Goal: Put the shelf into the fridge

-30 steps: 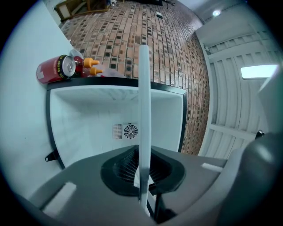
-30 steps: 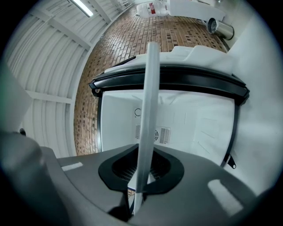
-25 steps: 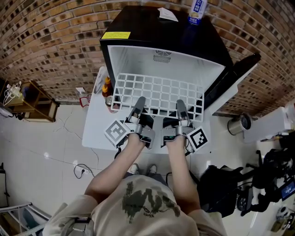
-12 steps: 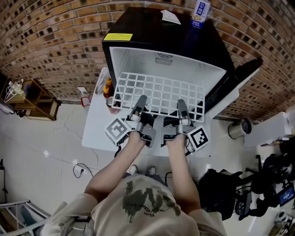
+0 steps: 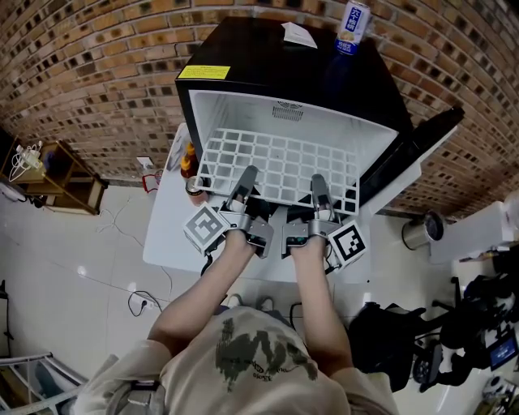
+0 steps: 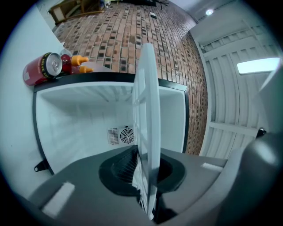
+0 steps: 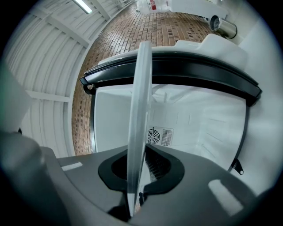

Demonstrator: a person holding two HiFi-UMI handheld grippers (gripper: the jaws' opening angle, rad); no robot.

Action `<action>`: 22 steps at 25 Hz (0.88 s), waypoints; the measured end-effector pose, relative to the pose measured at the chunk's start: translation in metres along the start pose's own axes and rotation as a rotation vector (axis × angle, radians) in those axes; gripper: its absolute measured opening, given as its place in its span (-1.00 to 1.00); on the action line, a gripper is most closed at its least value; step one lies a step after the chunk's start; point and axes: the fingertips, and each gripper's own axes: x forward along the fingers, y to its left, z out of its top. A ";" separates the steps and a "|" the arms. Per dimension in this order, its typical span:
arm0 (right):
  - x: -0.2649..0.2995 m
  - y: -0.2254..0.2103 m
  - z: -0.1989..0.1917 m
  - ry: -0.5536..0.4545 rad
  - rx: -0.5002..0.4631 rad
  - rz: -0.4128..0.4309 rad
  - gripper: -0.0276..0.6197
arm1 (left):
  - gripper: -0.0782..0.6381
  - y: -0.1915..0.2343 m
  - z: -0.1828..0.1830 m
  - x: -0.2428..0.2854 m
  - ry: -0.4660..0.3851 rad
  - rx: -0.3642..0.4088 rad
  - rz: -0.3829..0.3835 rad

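A white wire grid shelf [image 5: 280,166] lies level at the mouth of the open black mini fridge [image 5: 268,69], its far part inside the white cavity. My left gripper [image 5: 246,180] is shut on the shelf's near edge at the left, and my right gripper [image 5: 318,186] is shut on the same edge at the right. In the left gripper view the shelf [image 6: 146,114] shows edge-on between the jaws, with the fridge's back wall and fan vent [image 6: 121,136] behind. The right gripper view shows the same shelf [image 7: 138,123] edge-on, and the vent [image 7: 158,136] beyond.
The fridge door [image 5: 413,150] stands open at the right. A bottle [image 5: 349,24] and a paper [image 5: 298,34] sit on the fridge top. A red can [image 6: 42,68] and sauce bottles [image 5: 189,162] stand on the white table [image 5: 162,227] left of the fridge. A wooden shelf unit [image 5: 57,174] is far left.
The shelf and both grippers have edged slightly forward toward the fridge cavity; the grips are unchanged.
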 end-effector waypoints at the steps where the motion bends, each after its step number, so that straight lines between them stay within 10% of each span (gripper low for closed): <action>1: 0.003 0.000 0.001 0.001 -0.002 -0.001 -0.80 | -0.72 0.000 0.001 0.003 -0.002 0.000 -0.002; 22: 0.040 0.000 0.014 -0.005 -0.064 0.027 -0.75 | -0.62 0.004 0.016 0.041 0.016 0.100 -0.035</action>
